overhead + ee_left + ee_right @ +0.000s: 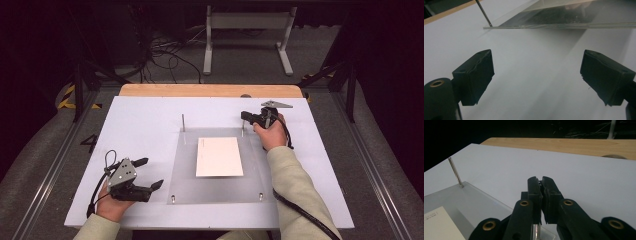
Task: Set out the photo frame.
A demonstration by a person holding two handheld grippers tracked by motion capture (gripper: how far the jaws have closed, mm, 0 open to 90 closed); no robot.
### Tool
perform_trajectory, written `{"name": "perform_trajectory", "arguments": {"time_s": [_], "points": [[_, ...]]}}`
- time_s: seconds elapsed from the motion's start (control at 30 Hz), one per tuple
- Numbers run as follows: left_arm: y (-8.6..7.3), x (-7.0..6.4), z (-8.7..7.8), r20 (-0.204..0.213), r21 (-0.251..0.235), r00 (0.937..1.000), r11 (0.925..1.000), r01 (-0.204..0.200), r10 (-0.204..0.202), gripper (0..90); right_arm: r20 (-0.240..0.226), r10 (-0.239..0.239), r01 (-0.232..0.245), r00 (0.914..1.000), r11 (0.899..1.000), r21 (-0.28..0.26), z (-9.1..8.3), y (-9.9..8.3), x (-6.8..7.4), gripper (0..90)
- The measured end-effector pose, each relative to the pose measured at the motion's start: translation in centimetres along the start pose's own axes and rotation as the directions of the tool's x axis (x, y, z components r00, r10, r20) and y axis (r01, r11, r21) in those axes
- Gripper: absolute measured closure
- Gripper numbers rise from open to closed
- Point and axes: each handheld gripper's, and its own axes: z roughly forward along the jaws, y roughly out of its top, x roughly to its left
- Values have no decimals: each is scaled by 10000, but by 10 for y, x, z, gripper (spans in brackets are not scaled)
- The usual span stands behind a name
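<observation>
High view overhead; claw views low; shared: acrylic plate (215,190).

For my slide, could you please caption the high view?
Right gripper shut on a rear post of the clear plate; left gripper open.

The white table (140,120) is lit evenly and bright from above; the room around is dark. The left gripper view looks soft, hazy toward 12 o'clock.

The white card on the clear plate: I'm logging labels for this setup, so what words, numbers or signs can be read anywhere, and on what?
White card: small dark print at its corner, too blurred to read.
Nothing else carries text.
</observation>
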Motion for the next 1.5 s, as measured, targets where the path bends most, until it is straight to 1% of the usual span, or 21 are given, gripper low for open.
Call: {"name": "perform_trajectory", "arguments": {"time_s": [0.03, 0.1, 0.17, 0.23, 0.3, 0.33, 0.43, 0.57, 0.73, 0.77, 0.8, 0.87, 0.9, 0.93, 1.0, 1.07, 1.17, 1.23, 1.27, 1.37, 1.5], "points": [[0, 0, 0, 0, 0, 10000, 10000, 0, 0, 107, 0, 0, 0, 10000, 10000, 0, 0, 0, 0, 852], [0, -2, 1, 61, -114, 9999, 9998, -142, 143, 103, 3, 91, -91, 10000, 10000, 6, 1, 0, 0, 852], [2, -4, 3, 136, -211, 9990, 9989, -411, 414, 96, 18, 147, -147, 9999, 9999, 1, 1, 0, -1, 851], [4, -6, 4, 203, -320, 9981, 9978, -574, 581, 92, 30, 179, -179, 9998, 9998, 14, 2, 0, -1, 851], [6, -10, 7, 327, -491, 9960, 9955, -810, 826, 87, 26, 200, -201, 9998, 9998, 31, 2, 0, -1, 851], [8, -12, 9, 375, -552, 9940, 9934, -1004, 1025, 86, 30, 214, -214, 9998, 9998, 42, 2, 1, -1, 851], [12, -17, 15, 506, -686, 9905, 9899, -1243, 1279, 82, 66, 219, -219, 9997, 9997, 70, 2, 1, -1, 851], [17, -22, 22, 565, -897, 9900, 9883, -1235, 1289, 82, 82, 248, -248, 9997, 9997, 62, 3, 1, -1, 851], [21, -27, 32, 663, -1040, 9878, 9856, -1333, 1406, 83, 60, 349, -349, 9994, 9994, 70, 4, 1, -1, 850], [22, -27, 34, 842, -1227, 9871, 9845, -1253, 1361, 83, 58, 345, -346, 9994, 9993, 114, 4, 1, -1, 850], [23, -27, 34, 943, -1266, 9863, 9843, -1229, 1353, 83, 66, 357, -357, 9993, 9993, 122, 4, 1, -1, 850], [25, -30, 37, 1093, -1611, 9856, 9808, -1102, 1287, 84, 67, 353, -354, 9994, 9993, 136, 4, 1, -1, 850], [27, -30, 38, 1074, -1708, 9849, 9785, -1160, 1355, 88, 46, 375, -375, 9993, 9992, 117, 4, 1, -1, 850], [28, -31, 39, 1061, -1750, 9848, 9776, -1174, 1372, 99, 19, 392, -392, 9992, 9992, 103, 4, 1, -2, 850], [30, -35, 40, 789, -1780, 9850, 9744, -1374, 1533, 128, -10, 417, -417, 9991, 9991, 100, 4, 0, -2, 850], [31, -37, 41, 653, -1754, 9821, 9709, -1631, 1768, 188, -43, 386, -385, 9992, 9992, 133, 3, 0, -2, 850], [32, -40, 39, 518, -1922, 9826, 9673, -1656, 1785, 336, -21, 348, -347, 9994, 9993, 152, 3, 1, -2, 849], [33, -39, 37, 532, -2003, 9841, 9672, -1559, 1696, 439, -15, 386, -386, 9993, 9992, 143, 4, 0, -2, 849], [33, -40, 37, 410, -2065, 9852, 9662, -1544, 1662, 477, -6, 407, -407, 9992, 9991, 144, 4, 0, -2, 848], [34, -41, 36, 149, -1903, 9819, 9646, -1826, 1888, 516, -7, 417, -417, 9991, 9990, 174, 4, 1, -2, 848], [36, -40, 35, 144, -1838, 9818, 9657, -1833, 1891, 523, 6, 356, -356, 9994, 9989, 314, 3, 2, -1, 846]]}}
